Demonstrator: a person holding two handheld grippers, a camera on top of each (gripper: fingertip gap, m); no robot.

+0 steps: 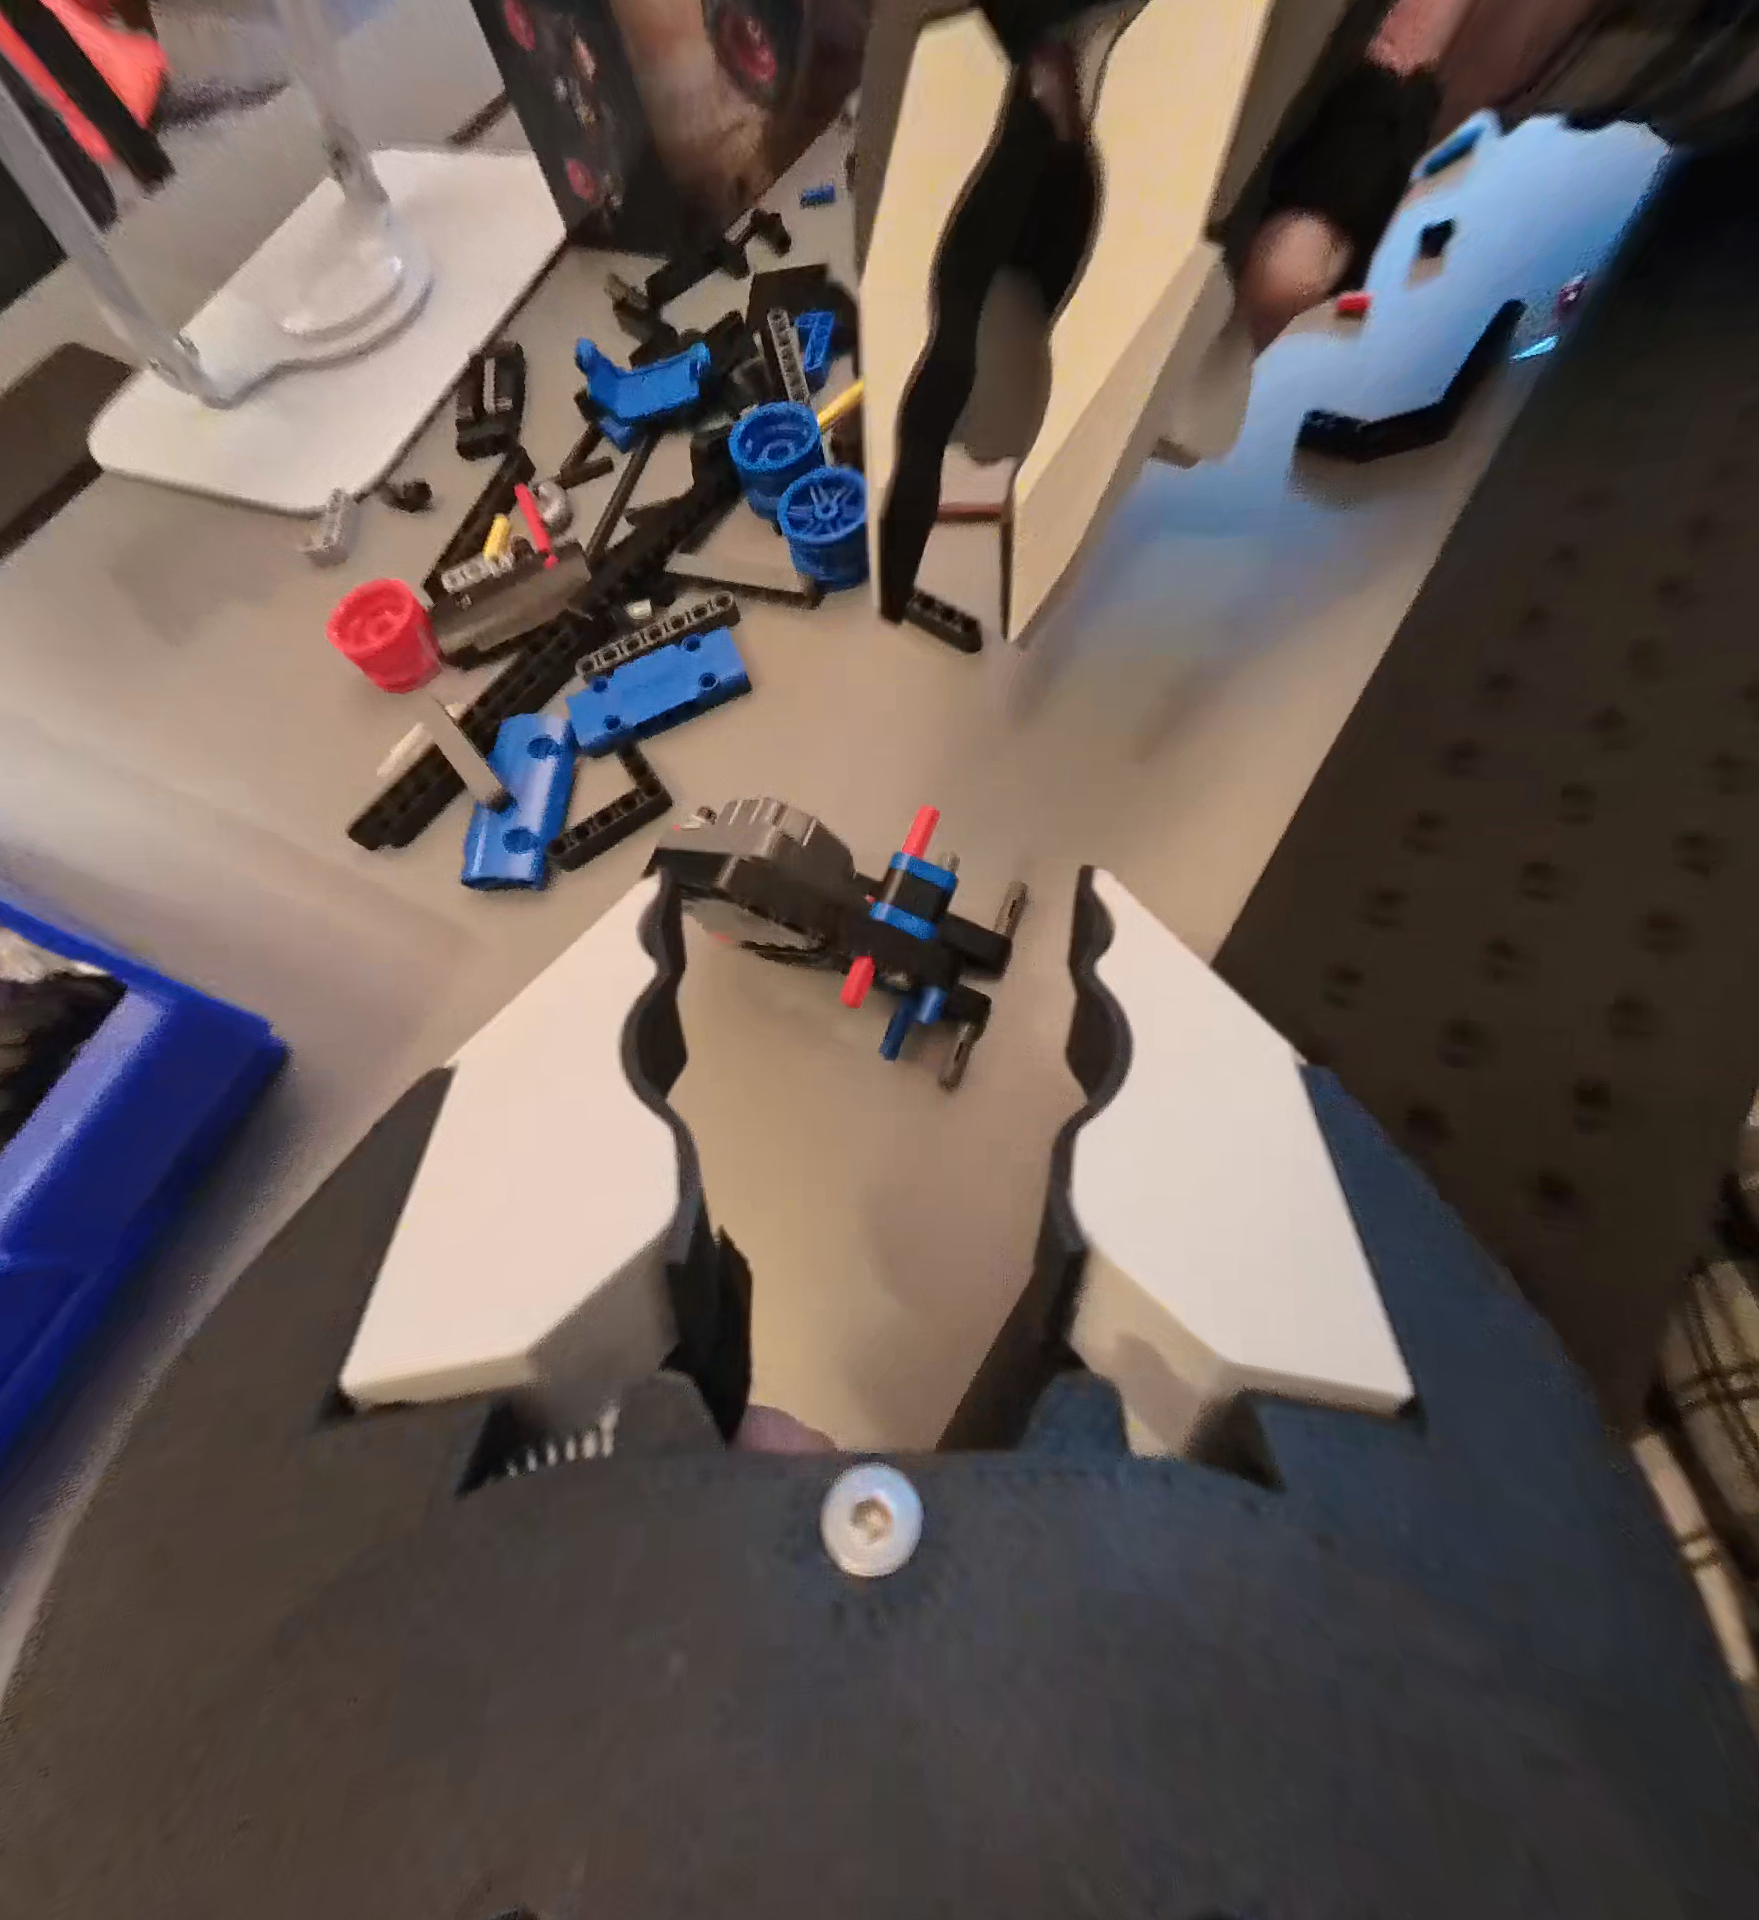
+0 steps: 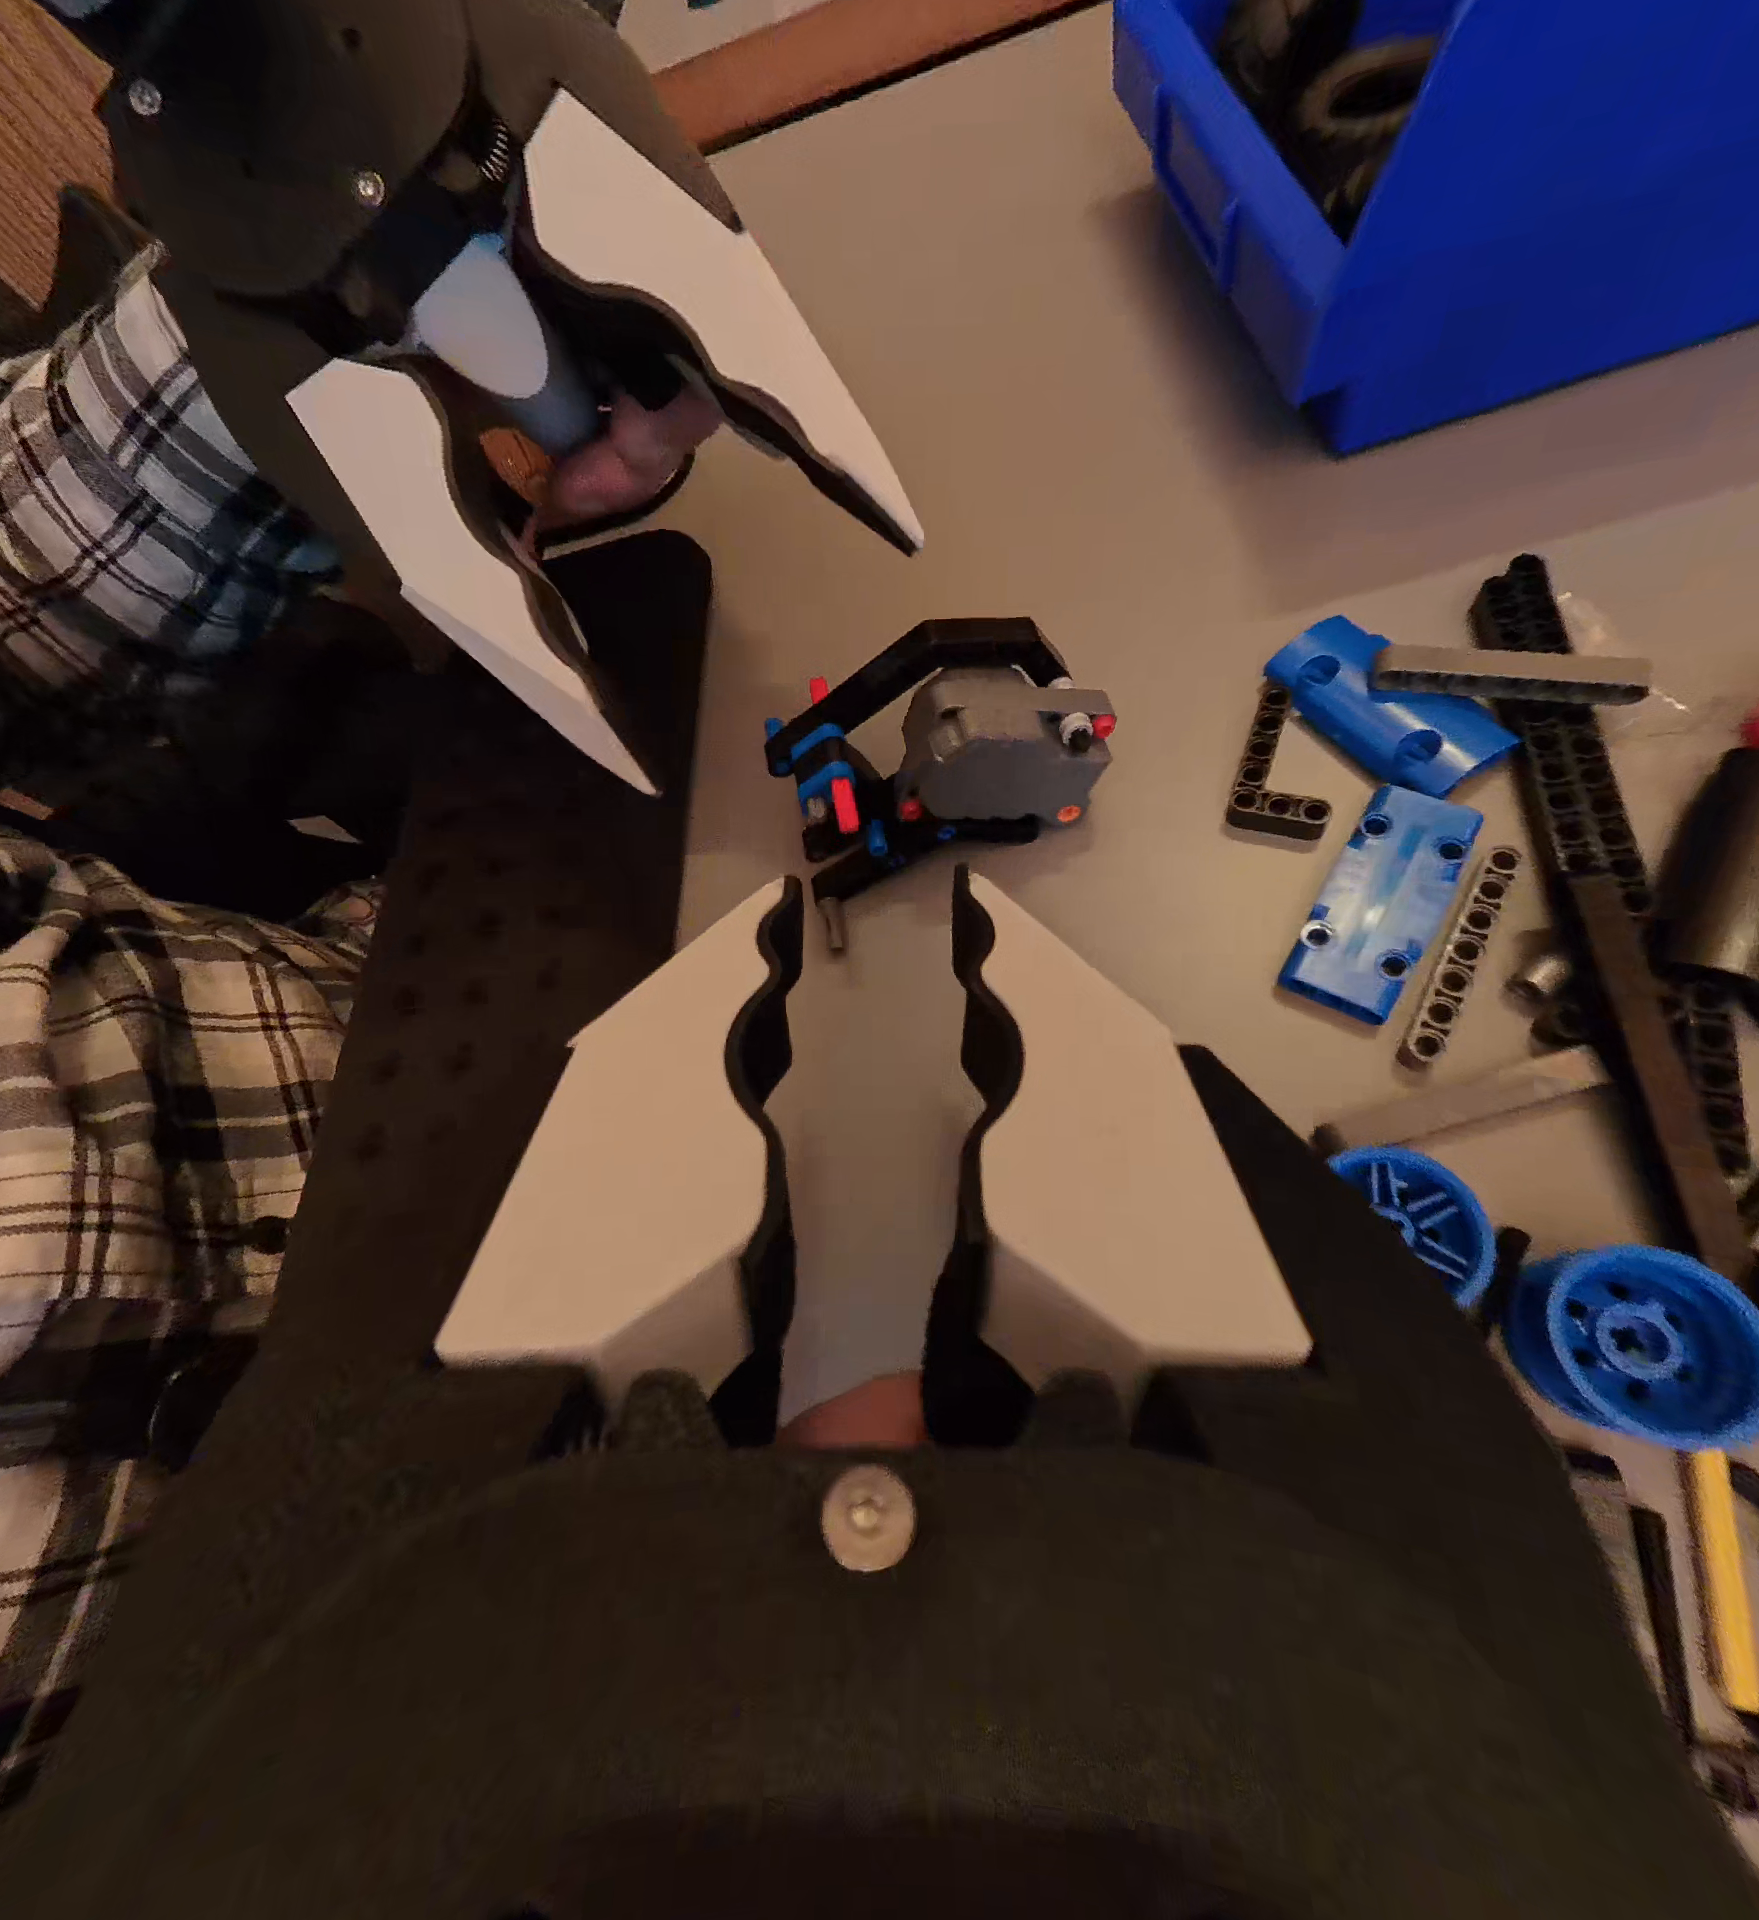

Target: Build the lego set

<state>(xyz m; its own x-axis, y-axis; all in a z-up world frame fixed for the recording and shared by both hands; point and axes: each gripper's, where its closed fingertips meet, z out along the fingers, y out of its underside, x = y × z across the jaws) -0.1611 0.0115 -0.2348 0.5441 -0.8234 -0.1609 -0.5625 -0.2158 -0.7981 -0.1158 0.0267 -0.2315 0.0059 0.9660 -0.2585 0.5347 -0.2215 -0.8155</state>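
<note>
A: Where do we see the small black-and-grey lego assembly with red and blue pins (image 2: 942, 758)?

B: On the grey counter (image 2: 1010, 364), between our left gripper (image 1: 870, 883) and right gripper (image 2: 877, 894), both spread and empty.

A: Around it?

B: Loose blue panels (image 2: 1384, 904), blue wheels (image 2: 1644, 1345), a blue plastic bin (image 2: 1581, 239).

Two close downward wrist views from opposite sides, sharing the motor assembly (image 1: 833, 914) (image 2: 942, 753).

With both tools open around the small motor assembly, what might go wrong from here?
1. The motor assembly lies loose on the table; a one-sided push from the right tool may slide or spin it.
2. Its thin protruding pins may pop off if squeezed.
3. The left tool approaches opposite, so the two could collide.
</note>
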